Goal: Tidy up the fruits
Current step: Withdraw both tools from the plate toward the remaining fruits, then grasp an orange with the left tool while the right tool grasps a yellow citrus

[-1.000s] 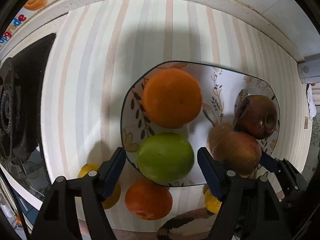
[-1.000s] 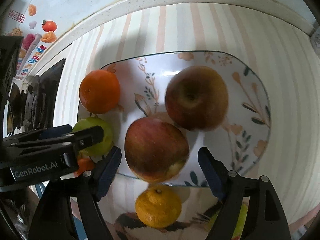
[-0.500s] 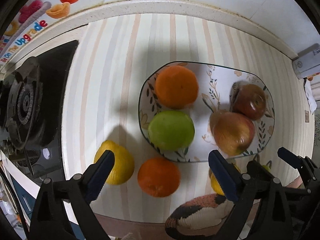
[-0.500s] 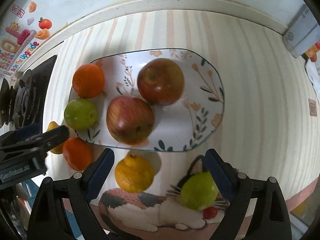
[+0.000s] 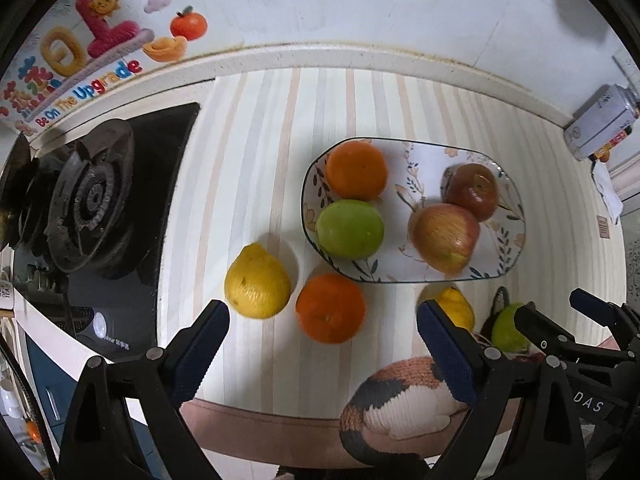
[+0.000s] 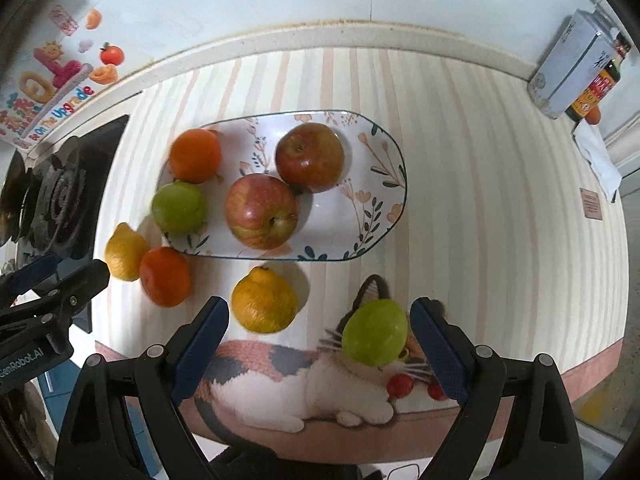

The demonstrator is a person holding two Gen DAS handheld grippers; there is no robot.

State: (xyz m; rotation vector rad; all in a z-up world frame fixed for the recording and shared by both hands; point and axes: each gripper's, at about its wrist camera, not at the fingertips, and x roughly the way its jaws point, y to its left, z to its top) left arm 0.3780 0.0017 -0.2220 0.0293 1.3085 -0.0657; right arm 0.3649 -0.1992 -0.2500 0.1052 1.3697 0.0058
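Observation:
A floral oval plate (image 5: 508, 256) (image 6: 384, 184) holds an orange (image 5: 356, 170) (image 6: 195, 155), a green fruit (image 5: 349, 229) (image 6: 179, 207) and two red apples (image 5: 445, 237) (image 6: 262, 211), (image 5: 472, 185) (image 6: 310, 157). On the striped mat in front lie a lemon (image 5: 257, 281) (image 6: 125, 252), a second orange (image 5: 330, 308) (image 6: 165, 276), a knobbly yellow citrus (image 5: 456, 307) (image 6: 264, 300) and a second green fruit (image 5: 507, 327) (image 6: 376, 332). My left gripper (image 5: 322, 354) hangs open and empty above the loose orange. My right gripper (image 6: 320, 352) is open and empty above the citrus and green fruit.
A black gas stove (image 5: 92, 196) (image 6: 52, 196) borders the mat on the left. A tin (image 5: 600, 124) (image 6: 568, 72) and a dark sauce bottle (image 6: 598, 84) stand at the back right against the wall. A cat picture (image 6: 312, 388) covers the mat's front edge.
Both grippers opened wider, let go of the green fruit and the apple on the plate, and rose back from it. More of the counter and the loose fruits came into view.

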